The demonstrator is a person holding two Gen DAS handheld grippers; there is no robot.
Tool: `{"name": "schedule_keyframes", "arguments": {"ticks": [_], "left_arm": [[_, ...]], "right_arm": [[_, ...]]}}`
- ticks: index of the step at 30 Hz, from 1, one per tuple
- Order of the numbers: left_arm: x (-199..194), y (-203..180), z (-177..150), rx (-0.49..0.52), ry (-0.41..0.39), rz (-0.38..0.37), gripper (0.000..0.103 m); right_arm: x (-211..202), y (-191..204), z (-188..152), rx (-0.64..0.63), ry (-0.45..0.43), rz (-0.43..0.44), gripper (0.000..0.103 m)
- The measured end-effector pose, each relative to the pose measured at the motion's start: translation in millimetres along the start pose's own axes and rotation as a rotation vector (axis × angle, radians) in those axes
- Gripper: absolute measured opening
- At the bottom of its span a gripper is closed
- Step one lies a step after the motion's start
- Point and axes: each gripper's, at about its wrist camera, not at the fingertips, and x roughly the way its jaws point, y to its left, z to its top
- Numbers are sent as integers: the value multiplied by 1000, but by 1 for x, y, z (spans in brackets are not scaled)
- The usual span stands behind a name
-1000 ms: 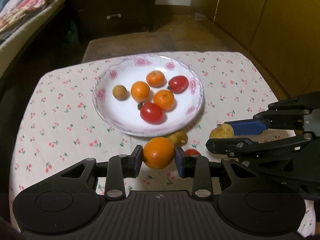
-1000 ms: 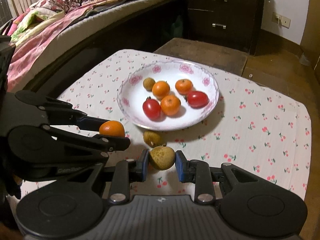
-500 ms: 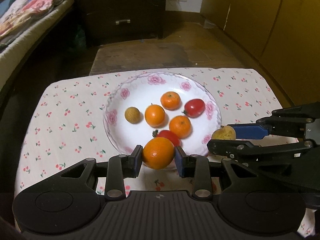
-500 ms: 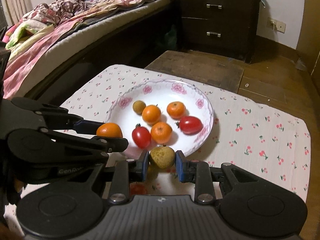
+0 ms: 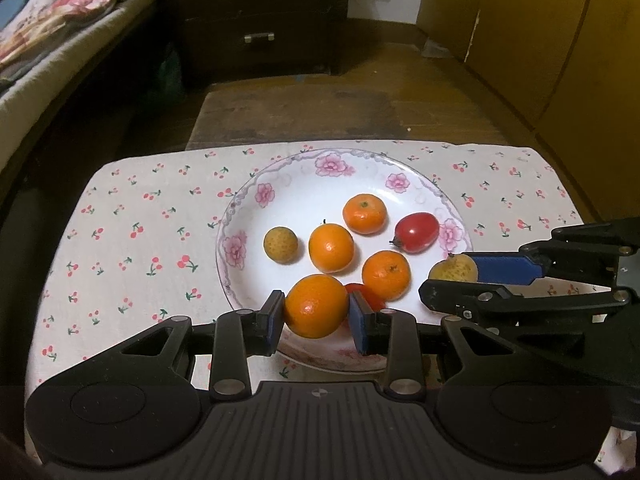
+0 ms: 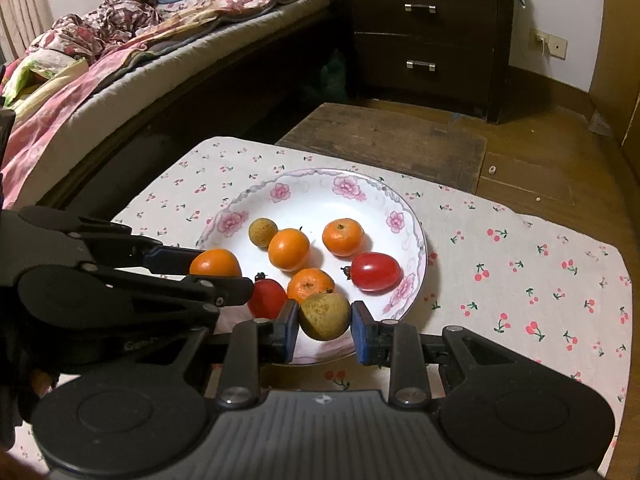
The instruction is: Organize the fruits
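My left gripper (image 5: 316, 312) is shut on an orange (image 5: 316, 306), held over the near rim of the flowered white plate (image 5: 332, 168). My right gripper (image 6: 325, 322) is shut on a yellow-brown longan (image 6: 325, 316), also above the plate's near rim (image 6: 400, 304). On the plate lie three small oranges (image 5: 331, 248), two red tomatoes (image 5: 416, 231) and a longan (image 5: 281, 243). The nearer tomato (image 5: 370, 296) is half hidden behind my left fingers. Each gripper shows in the other's view, the right one (image 5: 452, 276) at right, the left one (image 6: 218, 270) at left.
The plate rests on a small table with a cherry-print cloth (image 5: 132, 232). Beyond it stand a low wooden bench (image 5: 296, 114) and a dark drawer chest (image 6: 428, 36). A bed with bedding (image 6: 100, 60) runs along the left. Wooden cabinets (image 5: 560, 40) line the right.
Both grippers have moved forward over the table with their fruit, from short of the plate to above its near rim. The loose fruit on the cloth near me has dropped out of sight.
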Motion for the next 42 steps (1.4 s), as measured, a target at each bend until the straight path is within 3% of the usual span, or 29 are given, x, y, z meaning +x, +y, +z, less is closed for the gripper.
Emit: {"name": "schedule_keyframes", "arguments": {"ticks": [42], "left_arm": [[5,6,7,-32,-29,10,41]], "right_arm": [[14,-6,5,33,10,24,36]]}}
